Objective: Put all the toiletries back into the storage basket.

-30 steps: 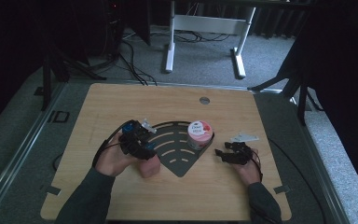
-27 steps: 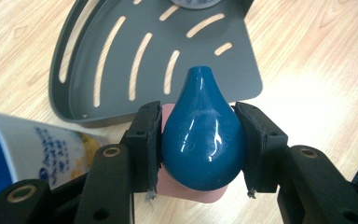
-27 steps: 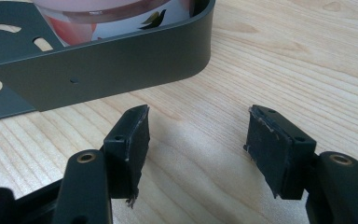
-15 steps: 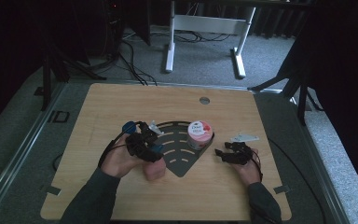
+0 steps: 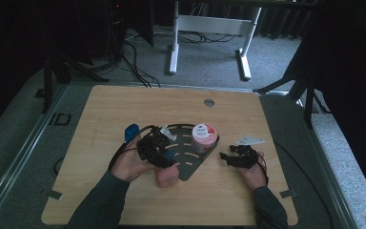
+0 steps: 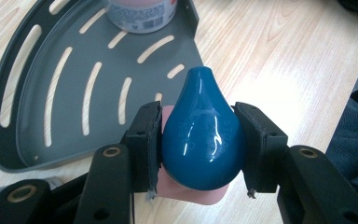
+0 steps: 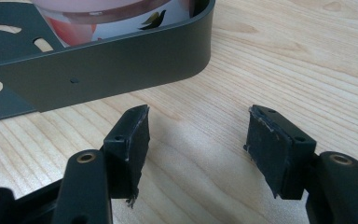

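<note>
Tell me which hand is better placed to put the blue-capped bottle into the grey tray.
Left. The left gripper already clamps the bottle's blue cap right at the grey tray edge. The right gripper rests open, holding nothing, beside the tray's outer wall.

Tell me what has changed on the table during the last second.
The left tool, shut on the blue bottle, moved a little to the right, over the edge of the grey rack. The right tool stayed open beside the rack, and the jar kept its place in it.
</note>
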Available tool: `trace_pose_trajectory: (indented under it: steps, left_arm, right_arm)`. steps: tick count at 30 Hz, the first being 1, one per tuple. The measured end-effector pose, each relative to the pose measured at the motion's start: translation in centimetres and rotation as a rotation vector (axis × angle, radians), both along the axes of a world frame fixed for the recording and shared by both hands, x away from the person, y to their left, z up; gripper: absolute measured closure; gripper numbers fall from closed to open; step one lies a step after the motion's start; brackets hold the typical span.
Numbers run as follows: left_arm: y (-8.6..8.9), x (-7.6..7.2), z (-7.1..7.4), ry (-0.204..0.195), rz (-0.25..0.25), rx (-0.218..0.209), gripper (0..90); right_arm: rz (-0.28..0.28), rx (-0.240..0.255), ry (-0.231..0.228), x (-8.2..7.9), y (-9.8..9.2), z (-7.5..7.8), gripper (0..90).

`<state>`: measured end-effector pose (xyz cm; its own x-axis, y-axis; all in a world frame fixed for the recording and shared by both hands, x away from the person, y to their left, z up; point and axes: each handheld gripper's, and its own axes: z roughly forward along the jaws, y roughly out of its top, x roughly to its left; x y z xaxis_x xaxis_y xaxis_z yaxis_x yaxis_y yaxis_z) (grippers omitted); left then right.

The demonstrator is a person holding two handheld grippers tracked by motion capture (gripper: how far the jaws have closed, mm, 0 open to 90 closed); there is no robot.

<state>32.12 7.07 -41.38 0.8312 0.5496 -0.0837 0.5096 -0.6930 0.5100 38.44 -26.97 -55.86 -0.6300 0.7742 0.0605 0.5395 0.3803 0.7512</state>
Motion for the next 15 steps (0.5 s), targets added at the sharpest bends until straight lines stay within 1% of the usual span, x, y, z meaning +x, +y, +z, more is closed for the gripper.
trace_pose_trajectory:
  steps: [3, 8, 15]
  left_arm:
    - [-0.3, 0.2, 0.0, 0.001, -0.010, 0.000, 53.9]
    - [-0.7, 0.6, 0.1, 0.001, -0.003, -0.014, 53.9]
    - [-1.5, 1.2, 0.3, -0.005, -0.016, -0.005, 54.0]
  right_arm:
    - [0.000, -0.002, -0.001, 0.0, 0.0, 0.0, 38.8]
    - [0.000, -0.002, -0.001, 0.0, 0.0, 0.0, 38.8]
    - [0.000, -0.001, 0.000, 0.0, 0.0, 0.0, 38.8]
